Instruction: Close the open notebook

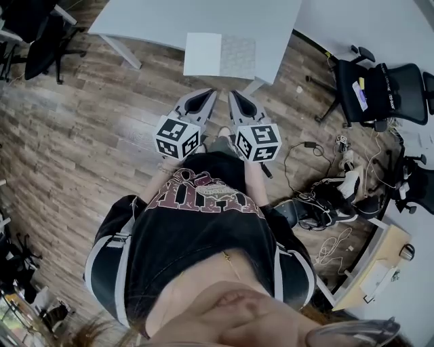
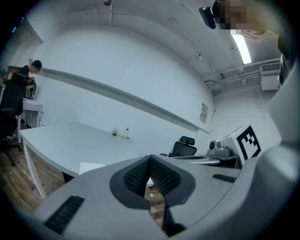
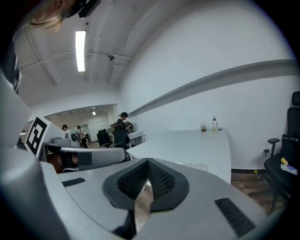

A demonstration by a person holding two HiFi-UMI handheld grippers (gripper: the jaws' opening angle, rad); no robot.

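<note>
- The grey left gripper (image 1: 207,96), held over the brown wood-plank floor (image 1: 74,129), has its jaws (image 2: 150,161) pressed together with nothing between them.
- The white open notebook (image 1: 220,55) lies flat at the near edge of the pale grey worktop (image 1: 163,20). Both pages face up, ahead of the 2 grippers and well apart from each.
- The grey right gripper (image 1: 234,97), just beside the left one, also has its jaws (image 3: 147,164) closed tip to tip and holds nothing.
- Judged from this, none of the closing is done. Left to do: reach the worktop, catch 1 side of the notebook, and fold it over the other.
</note>
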